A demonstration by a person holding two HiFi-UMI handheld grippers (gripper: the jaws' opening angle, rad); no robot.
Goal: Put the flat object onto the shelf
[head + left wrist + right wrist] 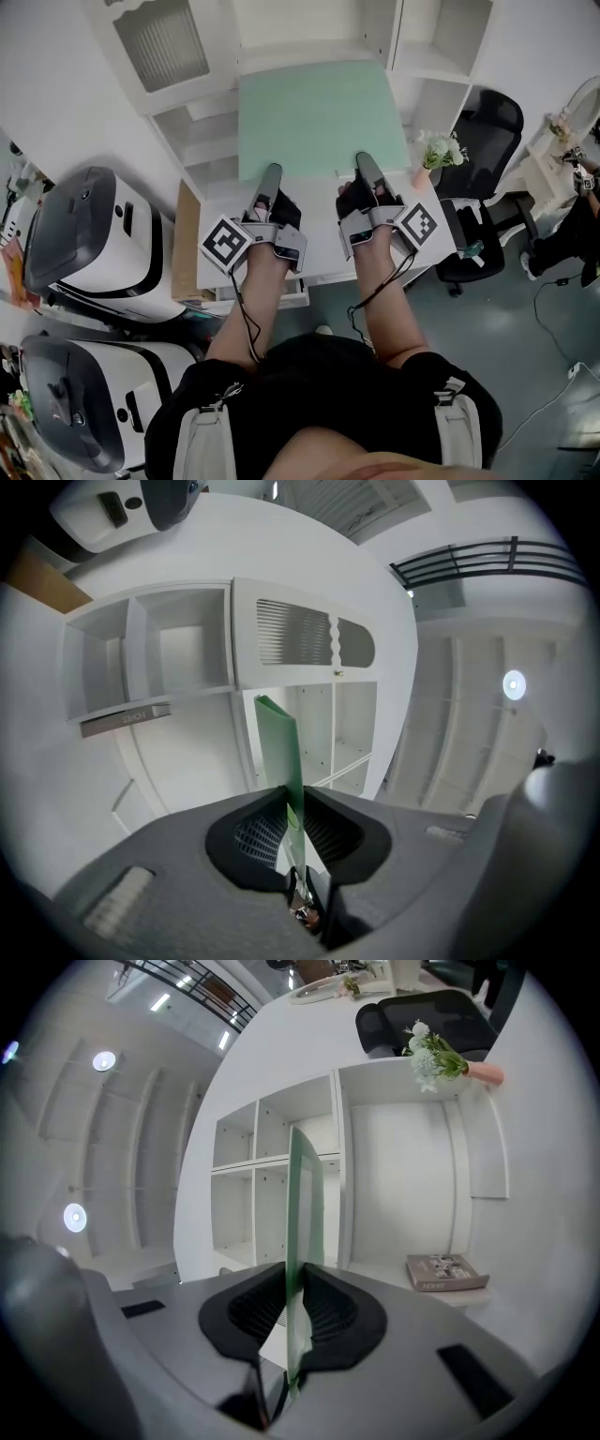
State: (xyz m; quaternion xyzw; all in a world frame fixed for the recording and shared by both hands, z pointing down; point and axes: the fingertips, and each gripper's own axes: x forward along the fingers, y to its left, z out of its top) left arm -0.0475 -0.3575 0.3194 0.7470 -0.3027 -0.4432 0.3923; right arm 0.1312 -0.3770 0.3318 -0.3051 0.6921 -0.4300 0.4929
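A flat pale green board (322, 117) is held level in front of the white shelf unit (441, 66). My left gripper (272, 174) is shut on its near edge at the left, my right gripper (363, 162) on the same edge at the right. In the left gripper view the green board (281, 752) runs edge-on between the black pads (258, 834). The right gripper view shows the board (302, 1213) edge-on too, clamped between that gripper's pads (333, 1312), with open shelf compartments (253, 1194) behind it.
A small vase of white flowers (439, 152) stands on the white desk (319, 253) right of the board. A book (446, 1272) lies on a lower shelf. Two white machines (89, 244) stand at the left, and a black office chair (483, 131) at the right.
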